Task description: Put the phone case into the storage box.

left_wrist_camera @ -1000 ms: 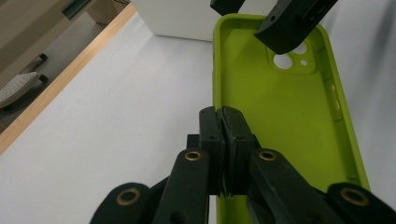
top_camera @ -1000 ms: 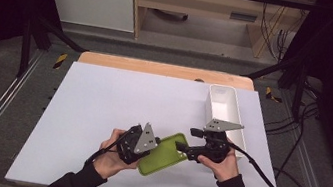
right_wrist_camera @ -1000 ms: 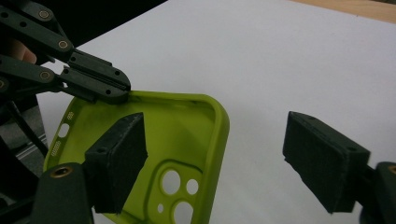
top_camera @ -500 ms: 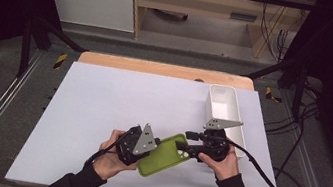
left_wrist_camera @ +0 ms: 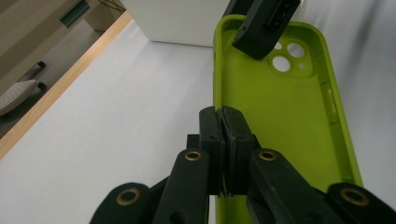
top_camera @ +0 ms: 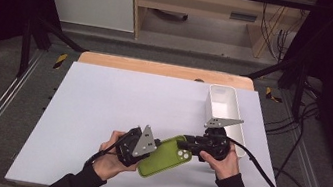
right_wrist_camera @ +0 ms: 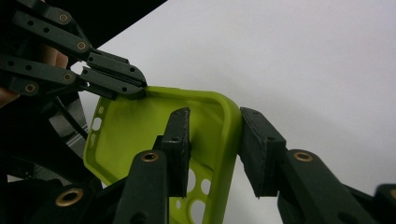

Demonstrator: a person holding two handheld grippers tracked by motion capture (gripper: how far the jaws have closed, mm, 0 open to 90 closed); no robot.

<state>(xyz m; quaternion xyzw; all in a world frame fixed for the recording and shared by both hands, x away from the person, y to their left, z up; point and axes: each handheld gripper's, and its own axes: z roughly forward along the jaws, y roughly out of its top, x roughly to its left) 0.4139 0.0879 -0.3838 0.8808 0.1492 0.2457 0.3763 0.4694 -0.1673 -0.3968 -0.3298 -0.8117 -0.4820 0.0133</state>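
table (top_camera: 100, 113) carries a green phone case (top_camera: 164, 156) near its 6 o'clock edge, long axis running 8 to 2 o'clock between the hands. left gripper (left_wrist_camera: 222, 122) jaws clamped tight on the case's 8 o'clock side wall. right gripper (right_wrist_camera: 212, 144) jaws have just been closing, straddling the camera-end rim at 2 o'clock, a small gap remaining, not yet pinching.

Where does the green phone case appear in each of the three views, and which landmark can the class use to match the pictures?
High view: the green phone case lies low and centre, between the two hands.
Left gripper view: it fills the right half, its left rim pinched by the near fingers.
Right gripper view: it sits low and centre, its rim between the near fingers.
Shared landmark: the camera holes at one end.
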